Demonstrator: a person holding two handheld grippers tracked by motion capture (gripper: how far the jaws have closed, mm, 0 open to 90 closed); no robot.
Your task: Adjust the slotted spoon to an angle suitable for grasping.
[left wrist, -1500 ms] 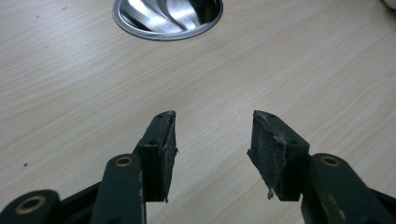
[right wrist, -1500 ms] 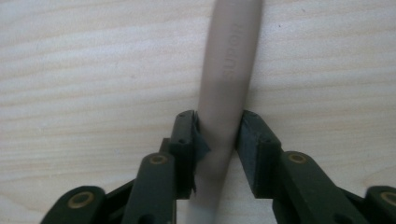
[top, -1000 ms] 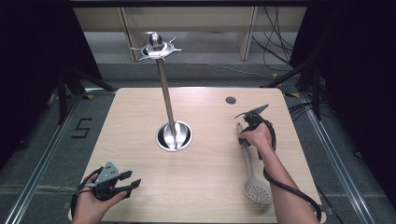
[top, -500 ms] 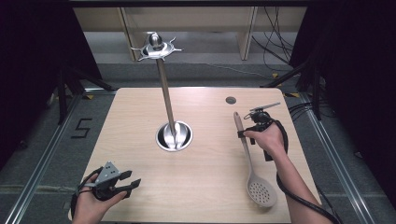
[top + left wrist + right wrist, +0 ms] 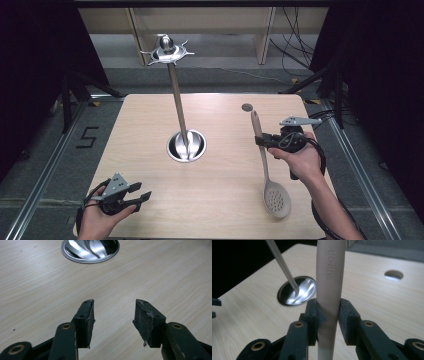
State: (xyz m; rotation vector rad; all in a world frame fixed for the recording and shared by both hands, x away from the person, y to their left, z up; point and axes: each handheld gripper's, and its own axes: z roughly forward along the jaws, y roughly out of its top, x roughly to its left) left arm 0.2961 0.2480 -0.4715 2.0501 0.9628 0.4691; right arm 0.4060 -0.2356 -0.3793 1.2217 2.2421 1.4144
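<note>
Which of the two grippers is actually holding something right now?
The right gripper: its jaws clamp the slotted spoon by its handle. The left gripper is open over bare table.

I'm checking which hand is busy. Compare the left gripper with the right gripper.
The left gripper is open with nothing between its fingers; the right gripper is shut on the spoon handle. The left sits near the table's front left corner; the right sits at the right side, farther back. The left points towards the stand; the right points left across the table. Both are hand-held, with black fingers.
</note>
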